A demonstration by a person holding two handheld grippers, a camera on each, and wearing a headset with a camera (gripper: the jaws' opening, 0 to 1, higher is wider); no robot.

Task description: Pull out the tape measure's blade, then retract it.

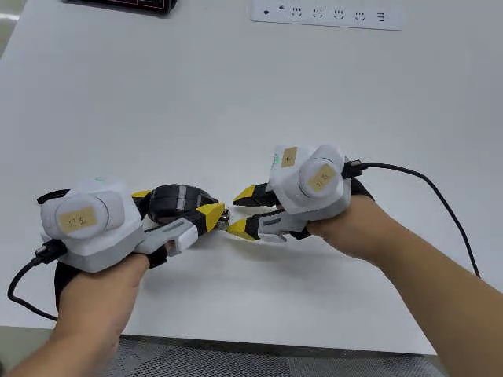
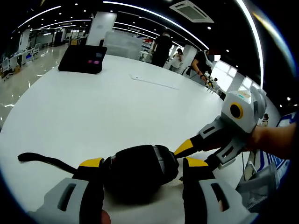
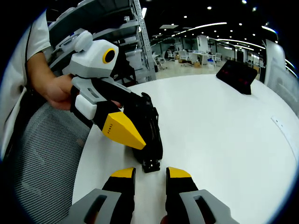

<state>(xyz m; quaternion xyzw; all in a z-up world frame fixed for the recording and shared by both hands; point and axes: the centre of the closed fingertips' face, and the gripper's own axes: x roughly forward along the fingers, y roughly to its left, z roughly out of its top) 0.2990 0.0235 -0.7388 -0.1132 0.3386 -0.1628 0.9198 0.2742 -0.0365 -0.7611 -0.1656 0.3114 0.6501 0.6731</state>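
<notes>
A black tape measure [image 1: 174, 198] rests on the white table [image 1: 196, 94], and my left gripper [image 1: 178, 206] is shut on its case from both sides. In the left gripper view the case [image 2: 135, 175] sits between the yellow-tipped jaws, and a black wrist strap [image 2: 42, 161] trails to the left. The blade's metal hook [image 3: 150, 165] sticks out of the case toward my right gripper [image 3: 150, 173]. That gripper is open with a narrow gap, its tips on either side of the hook's end [image 1: 225, 214]. No length of blade is drawn out.
A white power strip [image 1: 326, 13] and a black device [image 1: 122, 5] lie at the table's far edge. A black cable [image 1: 428, 188] runs off the right gripper. The near table edge [image 1: 236, 339] is just under the hands, and a mesh chair [image 3: 46, 154] stands beside it.
</notes>
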